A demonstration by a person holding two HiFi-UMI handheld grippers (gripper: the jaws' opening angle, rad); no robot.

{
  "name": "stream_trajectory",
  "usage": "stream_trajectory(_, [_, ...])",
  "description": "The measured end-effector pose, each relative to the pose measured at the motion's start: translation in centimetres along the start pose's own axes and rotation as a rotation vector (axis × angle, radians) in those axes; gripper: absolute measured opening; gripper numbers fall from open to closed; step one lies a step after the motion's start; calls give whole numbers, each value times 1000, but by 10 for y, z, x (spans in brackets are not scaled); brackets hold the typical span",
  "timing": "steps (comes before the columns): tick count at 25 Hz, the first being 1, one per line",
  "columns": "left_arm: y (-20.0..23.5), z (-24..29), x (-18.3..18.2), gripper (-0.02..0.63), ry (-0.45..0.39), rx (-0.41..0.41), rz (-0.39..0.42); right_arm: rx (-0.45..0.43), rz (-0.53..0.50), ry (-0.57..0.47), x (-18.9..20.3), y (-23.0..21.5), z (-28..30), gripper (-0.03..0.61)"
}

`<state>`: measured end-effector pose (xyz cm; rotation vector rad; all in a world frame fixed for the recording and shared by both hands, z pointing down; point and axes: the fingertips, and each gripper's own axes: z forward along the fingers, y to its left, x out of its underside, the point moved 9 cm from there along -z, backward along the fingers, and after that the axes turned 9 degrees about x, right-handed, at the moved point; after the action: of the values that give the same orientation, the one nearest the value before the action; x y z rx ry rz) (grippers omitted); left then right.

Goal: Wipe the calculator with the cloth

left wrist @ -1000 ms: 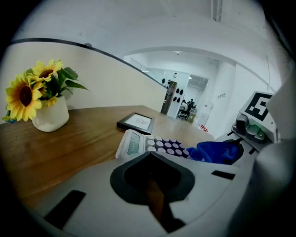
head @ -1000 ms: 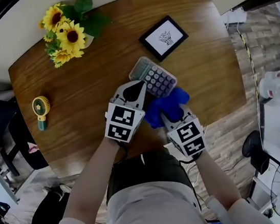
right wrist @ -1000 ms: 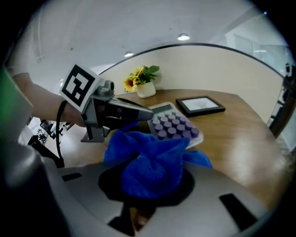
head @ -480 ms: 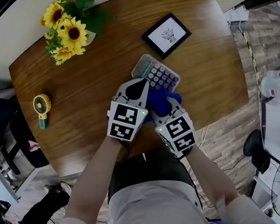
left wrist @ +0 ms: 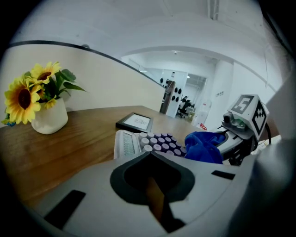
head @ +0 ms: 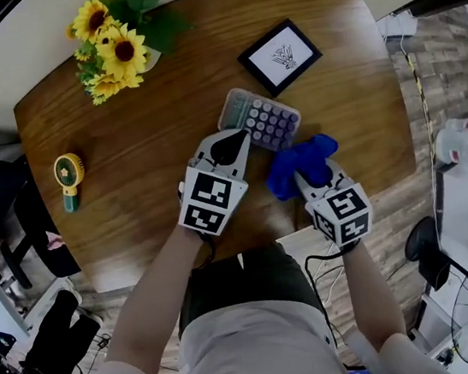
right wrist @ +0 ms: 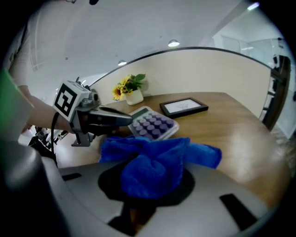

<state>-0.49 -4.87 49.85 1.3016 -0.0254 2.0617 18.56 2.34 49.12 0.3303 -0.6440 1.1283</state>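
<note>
Diagonally lies the grey, round-keyed plastic calculator (head: 261, 119), display end far-left; the left gripper (head: 230, 148), jaws together, sits at its edge; the right gripper (head: 313, 181) clamps a plush blue cloth (head: 299, 160).

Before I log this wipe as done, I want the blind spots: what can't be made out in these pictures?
- Calculator, near edge: in the head view the left gripper covers it, so contact between them is unclear.
- Right gripper, tips: buried in the blue cloth in the right gripper view.
- Calculator display: too small to read in every view.
- Framed picture: the drawing is too small to identify.
</note>
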Motion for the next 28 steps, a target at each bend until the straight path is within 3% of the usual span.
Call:
stream_trajectory(7, [1, 1, -1, 2, -2, -2, -5, 96, 23, -9, -20, -60, 6, 94])
stream_trajectory(14, [-1, 1, -2, 2, -2, -1, -5, 82, 23, -53, -64, -86, 36, 95])
stream_trajectory(20, [-1, 1, -2, 2, -1, 1, -8, 18, -89, -96, -104, -60, 58, 95])
stream_trajectory(28, [-2, 1, -3, 2, 0, 1, -1, -85, -161, -93, -142, -20, 92, 95])
